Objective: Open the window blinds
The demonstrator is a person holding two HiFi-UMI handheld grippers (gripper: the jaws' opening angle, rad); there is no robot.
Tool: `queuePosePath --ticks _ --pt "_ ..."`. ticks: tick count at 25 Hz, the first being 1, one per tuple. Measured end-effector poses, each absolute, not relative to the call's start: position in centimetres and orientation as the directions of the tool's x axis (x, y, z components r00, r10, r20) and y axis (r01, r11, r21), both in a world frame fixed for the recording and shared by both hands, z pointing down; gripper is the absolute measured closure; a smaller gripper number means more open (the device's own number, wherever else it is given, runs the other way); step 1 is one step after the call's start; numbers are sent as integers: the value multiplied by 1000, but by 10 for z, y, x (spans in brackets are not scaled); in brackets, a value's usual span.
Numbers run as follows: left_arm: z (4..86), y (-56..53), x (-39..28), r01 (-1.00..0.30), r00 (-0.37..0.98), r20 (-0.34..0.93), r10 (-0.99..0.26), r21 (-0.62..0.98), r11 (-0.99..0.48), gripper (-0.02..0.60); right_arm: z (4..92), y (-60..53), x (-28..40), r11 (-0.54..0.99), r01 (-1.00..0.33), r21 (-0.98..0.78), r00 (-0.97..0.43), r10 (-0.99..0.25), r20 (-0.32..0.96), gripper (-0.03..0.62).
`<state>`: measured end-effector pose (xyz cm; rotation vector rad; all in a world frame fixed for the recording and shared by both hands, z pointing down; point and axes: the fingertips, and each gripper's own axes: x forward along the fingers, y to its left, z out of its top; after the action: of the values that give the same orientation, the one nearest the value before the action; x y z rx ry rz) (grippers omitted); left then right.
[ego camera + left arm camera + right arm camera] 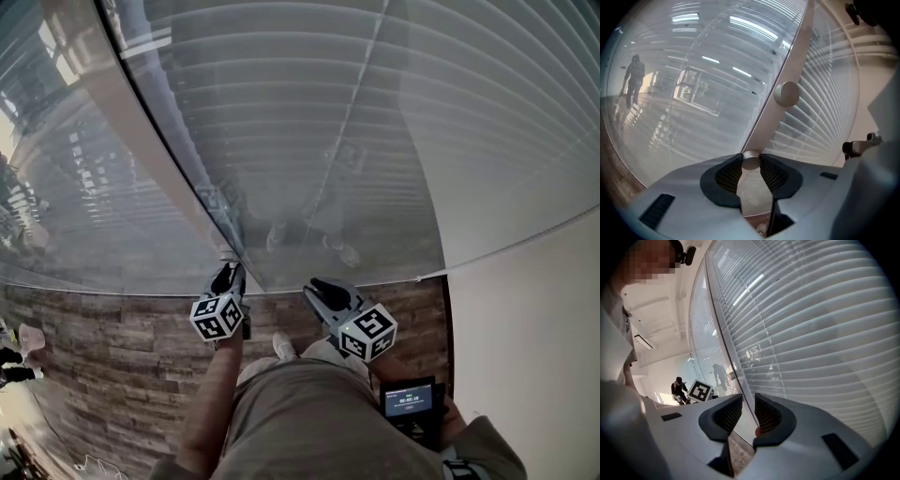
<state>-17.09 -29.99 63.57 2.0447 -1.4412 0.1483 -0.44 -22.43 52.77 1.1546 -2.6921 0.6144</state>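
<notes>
White slatted blinds (394,141) hang shut behind the glass, to the right of a pale upright frame post (141,131). My left gripper (228,274) is at the foot of that post. In the left gripper view its pads (773,176) are shut on a small round metal knob (751,159) on the post (787,65), with the blinds (820,108) just right of it. My right gripper (317,286) is held beside the left one, close to the glass. In the right gripper view it (748,411) stands open with nothing between the pads, facing the blinds (811,333).
A second, larger round knob (786,93) sits higher on the post. A white wall (534,356) closes the right side. Wood-look flooring (112,356) runs under the window. A small device with a screen (410,401) is at the person's right hand.
</notes>
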Motion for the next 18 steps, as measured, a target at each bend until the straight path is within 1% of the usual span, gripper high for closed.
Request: queuePosePath --ticks 2,4,9,11,14,18 --pt "636 -301 -172 -871 410 419 -810 443 -212 445 528 -225 -8 624 -718 -309 -696 -658 289 503" --pt "636 -301 -173 -844 427 404 -809 500 -196 445 528 -225 -10 626 -716 -309 -698 -655 289 503" --pt "634 -299 -174 -720 477 329 -815 678 -148 446 527 -222 -10 623 -718 -311 -696 -658 288 503" --pt "632 -299 -174 -643 499 286 -818 756 -127 446 526 -219 -10 623 -718 -311 -695 -657 290 503" --pt "630 -299 -173 -476 528 208 -824 875 -84 446 527 -217 -9 622 -719 -311 -695 -656 294 503" --pt "632 -300 -174 -326 548 139 -825 944 -57 446 529 -217 -7 623 -716 -316 -698 -654 292 503"
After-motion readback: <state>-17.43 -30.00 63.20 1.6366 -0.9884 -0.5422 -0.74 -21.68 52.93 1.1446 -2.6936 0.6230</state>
